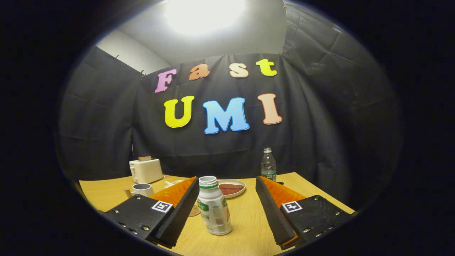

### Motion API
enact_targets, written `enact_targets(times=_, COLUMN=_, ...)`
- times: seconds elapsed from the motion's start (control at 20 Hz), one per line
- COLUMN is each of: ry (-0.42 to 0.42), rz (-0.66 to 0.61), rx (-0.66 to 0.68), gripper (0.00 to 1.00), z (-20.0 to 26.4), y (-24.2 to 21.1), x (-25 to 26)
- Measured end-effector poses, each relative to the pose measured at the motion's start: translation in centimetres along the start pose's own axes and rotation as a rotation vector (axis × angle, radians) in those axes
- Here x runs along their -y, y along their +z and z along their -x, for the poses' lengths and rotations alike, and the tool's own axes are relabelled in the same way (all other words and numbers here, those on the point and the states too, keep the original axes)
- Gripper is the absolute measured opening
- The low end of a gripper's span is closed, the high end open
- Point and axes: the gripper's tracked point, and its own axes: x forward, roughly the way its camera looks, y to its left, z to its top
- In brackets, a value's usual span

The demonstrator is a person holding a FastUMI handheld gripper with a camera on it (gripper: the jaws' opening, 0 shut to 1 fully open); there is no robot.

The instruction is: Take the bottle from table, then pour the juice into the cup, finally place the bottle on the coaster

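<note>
In the gripper view the tool (pixel 227 208) is spread wide, touching nothing. The bottle (pixel 214 206) stands upright on the counter (pixel 249 227) between its fingers, nearer the left one. The cup (pixel 143 189) sits beyond, toward the counter's far left corner beside a toaster (pixel 145 170); the coaster (pixel 194 211) peeks out just left of the bottle.

My left finger (pixel 177 199) hides most of the coaster (pixel 194 212) behind the bottle (pixel 214 206). The cup (pixel 143 189) is partly covered too. I cannot tell the plate's (pixel 231 188) food.
</note>
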Motion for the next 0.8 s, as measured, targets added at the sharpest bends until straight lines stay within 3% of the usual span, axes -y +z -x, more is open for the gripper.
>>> enact_targets(times=0.8, ry=-0.029, rz=0.032, rx=-0.198, gripper=0.96, z=-3.9, y=-9.0, x=-2.2)
